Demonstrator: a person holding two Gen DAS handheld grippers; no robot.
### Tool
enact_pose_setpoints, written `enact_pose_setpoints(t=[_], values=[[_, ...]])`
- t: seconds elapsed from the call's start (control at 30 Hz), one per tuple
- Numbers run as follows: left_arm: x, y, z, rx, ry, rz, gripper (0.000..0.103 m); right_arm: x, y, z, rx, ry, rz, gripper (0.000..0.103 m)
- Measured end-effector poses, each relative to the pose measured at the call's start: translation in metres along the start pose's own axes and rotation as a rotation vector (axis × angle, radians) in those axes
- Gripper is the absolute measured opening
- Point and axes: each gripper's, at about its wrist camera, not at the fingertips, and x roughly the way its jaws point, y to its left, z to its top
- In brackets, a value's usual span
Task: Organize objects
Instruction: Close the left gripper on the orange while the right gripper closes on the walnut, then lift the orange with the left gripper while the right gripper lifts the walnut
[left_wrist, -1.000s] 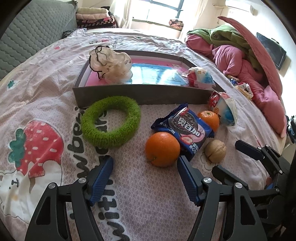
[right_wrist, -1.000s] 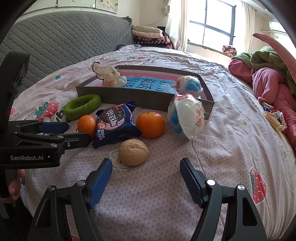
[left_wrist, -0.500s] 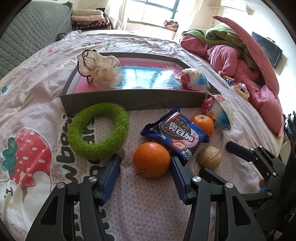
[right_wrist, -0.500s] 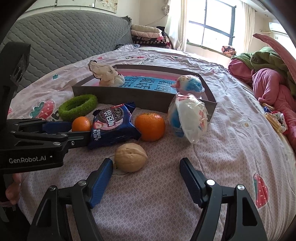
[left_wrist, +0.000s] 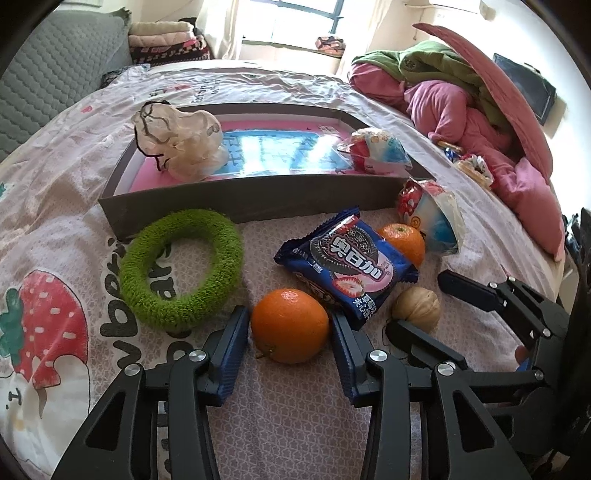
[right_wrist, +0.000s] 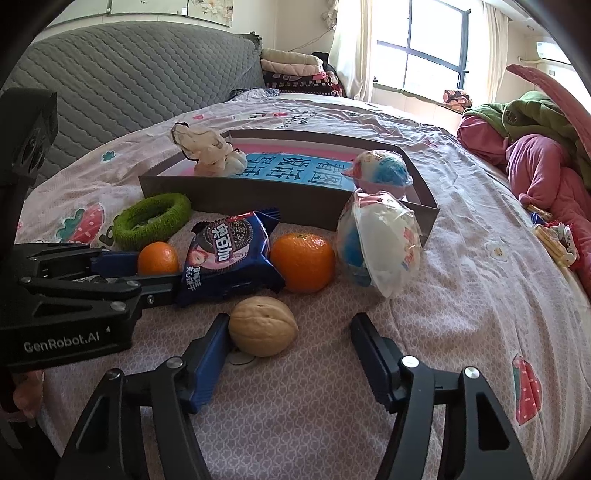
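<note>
Bed (left_wrist: 303, 424) with strawberry-print sheet, carrying scattered objects. Left tongs (left_wrist: 290, 347) have just been closing around the near orange (left_wrist: 290, 325); both blue pads sit right at its sides, though firm contact cannot be told. Right tongs (right_wrist: 291, 347) have also been narrowing, half open: the walnut (right_wrist: 263, 326) lies between them, against the left pad and apart from the right one. Blue biscuit packet (left_wrist: 347, 266) lies between the near orange and a second orange (left_wrist: 404, 240). Green fuzzy ring (left_wrist: 181, 267) rests just before the grey tray (left_wrist: 243, 199). Inside the tray: a crumpled clear bag (left_wrist: 177, 142) and one wrapped snack (left_wrist: 373, 149); another wrapped snack (right_wrist: 380, 247) stands outside its near wall.
</note>
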Motion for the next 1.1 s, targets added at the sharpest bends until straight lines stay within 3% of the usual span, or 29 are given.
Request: enact_pose_setpoints(t=[0.2, 0.4, 0.53, 1.1], values=[[0.001, -0.002, -0.001, 0.01, -0.003, 0.007, 0.044, 0.002, 0.002, 0.001, -0.014, -0.004, -0.001, 0.061], [0.001, -0.004, -0.001, 0.028, -0.012, 0.019, 0.042, 0.0, 0.005, 0.0, -0.03, -0.018, 0.015, 0.042], [0.0, -0.004, -0.002, 0.03, -0.013, 0.022, 0.039, -0.002, 0.004, 0.0, -0.022, -0.018, 0.043, 0.034], [-0.011, -0.004, -0.007, 0.04, -0.015, -0.003, 0.038, -0.012, -0.004, -0.004, 0.036, -0.034, 0.104, 0.034]])
